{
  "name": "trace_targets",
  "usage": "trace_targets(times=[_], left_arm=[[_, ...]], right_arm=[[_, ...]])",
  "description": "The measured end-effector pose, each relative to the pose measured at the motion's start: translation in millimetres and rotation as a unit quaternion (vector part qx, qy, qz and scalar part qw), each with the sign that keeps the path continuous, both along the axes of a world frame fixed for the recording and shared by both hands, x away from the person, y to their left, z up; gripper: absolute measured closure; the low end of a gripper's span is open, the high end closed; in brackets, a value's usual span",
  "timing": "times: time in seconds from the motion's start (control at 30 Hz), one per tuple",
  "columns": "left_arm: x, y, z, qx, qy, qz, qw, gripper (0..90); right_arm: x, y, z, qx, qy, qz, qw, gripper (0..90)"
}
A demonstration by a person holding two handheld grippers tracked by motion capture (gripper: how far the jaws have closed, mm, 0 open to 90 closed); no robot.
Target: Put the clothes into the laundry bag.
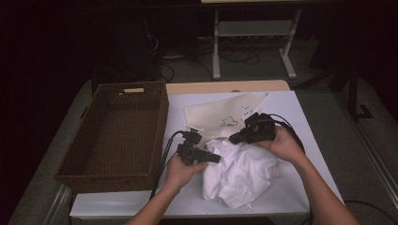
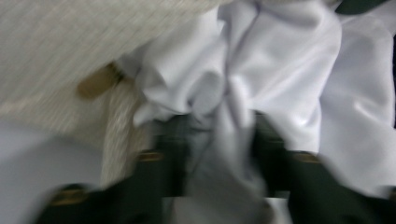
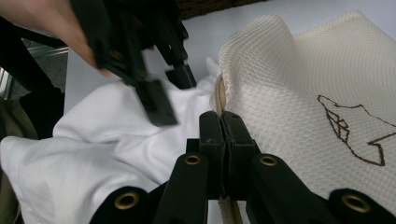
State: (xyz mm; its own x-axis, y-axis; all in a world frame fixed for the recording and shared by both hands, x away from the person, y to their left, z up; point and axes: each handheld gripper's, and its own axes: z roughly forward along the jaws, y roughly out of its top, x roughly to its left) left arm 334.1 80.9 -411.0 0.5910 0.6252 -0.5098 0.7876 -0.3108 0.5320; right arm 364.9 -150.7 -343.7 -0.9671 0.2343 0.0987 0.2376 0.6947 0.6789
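Note:
A crumpled white garment (image 1: pixel 241 173) lies at the table's front, overlapping a cream woven bag (image 1: pixel 213 117) with a brown stitched outline. My left gripper (image 1: pixel 215 158) points right into the garment's left side. In the left gripper view, which is blurred, its jaws (image 2: pixel 217 130) stand apart with a fold of the white garment (image 2: pixel 280 60) bunched between them, next to the bag (image 2: pixel 56 42). My right gripper (image 1: pixel 233 138) points left at the bag's near edge. Its jaws (image 3: pixel 221 119) are shut on the hem of the bag (image 3: pixel 299 70). The left gripper (image 3: pixel 170 95) hovers over the garment (image 3: pixel 93 158).
A large brown wicker basket (image 1: pixel 163 117) stands empty at the left of the white table top (image 1: pixel 305 126). Cables trail from both grippers. Beyond the table's far edge are a dark floor and white desk legs (image 1: pixel 216 47).

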Motion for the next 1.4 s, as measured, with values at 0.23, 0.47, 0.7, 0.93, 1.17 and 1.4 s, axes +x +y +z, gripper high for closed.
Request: trace_targets(times=[0.23,0.47,0.7,0.93,1.17,1.4], left_arm=[[-8.6,-25.2,14.0,-0.013,-0.026,-0.070,0.9971,80.0],[15.6,-18.3,6.3,-0.022,-0.034,0.003,0.9992,79.3],[11.0,-10.4,6.5,-0.019,-0.031,0.023,0.9991,66.8],[-11.7,8.9,24.4,0.008,-0.039,-0.004,0.9992,44.6],[-27.1,20.9,12.6,0.023,-0.005,-0.034,0.9991,40.9],[-16.1,-0.7,-13.2,-0.017,0.013,-0.041,0.9989,74.9]], right_arm=[[-2.7,3.9,-0.4,0.002,0.003,0.013,0.9999,87.2],[-14.5,2.3,8.5,0.028,0.006,0.035,0.9990,87.6],[-8.1,-6.7,7.0,0.015,0.005,0.008,0.9998,87.3],[0.2,-13.0,4.3,0.015,0.010,-0.016,0.9997,87.0],[3.9,-12.1,2.2,0.012,0.011,-0.024,0.9996,86.9],[3.2,-6.7,-2.8,-0.003,0.016,-0.015,0.9998,86.8]])
